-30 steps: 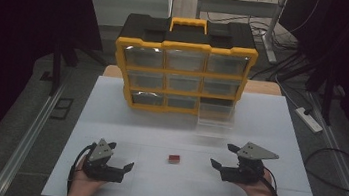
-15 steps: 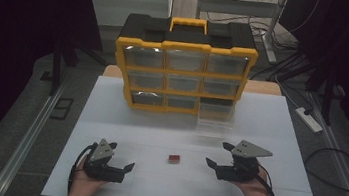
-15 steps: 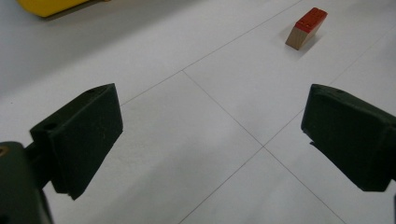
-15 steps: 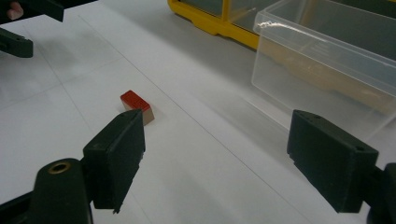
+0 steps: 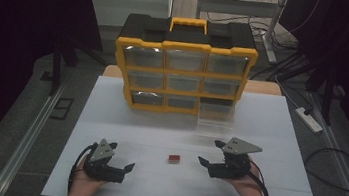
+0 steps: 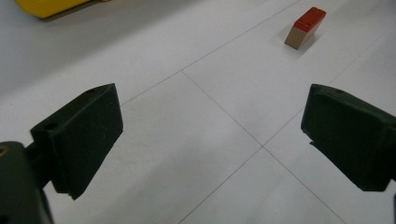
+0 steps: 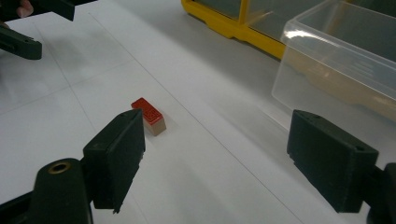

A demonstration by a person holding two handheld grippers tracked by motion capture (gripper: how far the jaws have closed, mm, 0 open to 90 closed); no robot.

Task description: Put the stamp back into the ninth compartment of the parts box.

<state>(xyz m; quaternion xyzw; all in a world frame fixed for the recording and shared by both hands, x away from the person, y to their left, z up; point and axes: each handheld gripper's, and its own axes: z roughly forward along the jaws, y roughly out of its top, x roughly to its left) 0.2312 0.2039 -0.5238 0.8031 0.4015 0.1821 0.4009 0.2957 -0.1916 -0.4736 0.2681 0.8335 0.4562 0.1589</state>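
Grippers flank a small red-topped wooden block point(image 5: 173, 158) that lies flat on the white table point(image 5: 270, 125), well in front of the yellow drawer organiser point(image 5: 184, 69), and the block serves as the landmark for everything else. The right gripper point(image 5: 210, 154) sits just to the right of the block, its jaws spread wide and empty, angled toward it; in the right gripper view the block point(image 7: 149, 115) lies ahead of the jaw on that view's left, so the opening is not yet centred on it, which suggests an approach is being lined up. The left gripper point(image 5: 121, 158) rests farther from the block on its other side, jaws likewise wide apart and holding nothing, and in the left gripper view the block point(image 6: 306, 28) appears well ahead and off to one side, so this hand seems to be waiting rather than reaching. Behind and to the right of the block stands a clear plastic drawer point(image 5: 215, 119), pulled out of the organiser and set on the table just in front of it, probably ready to receive the block.
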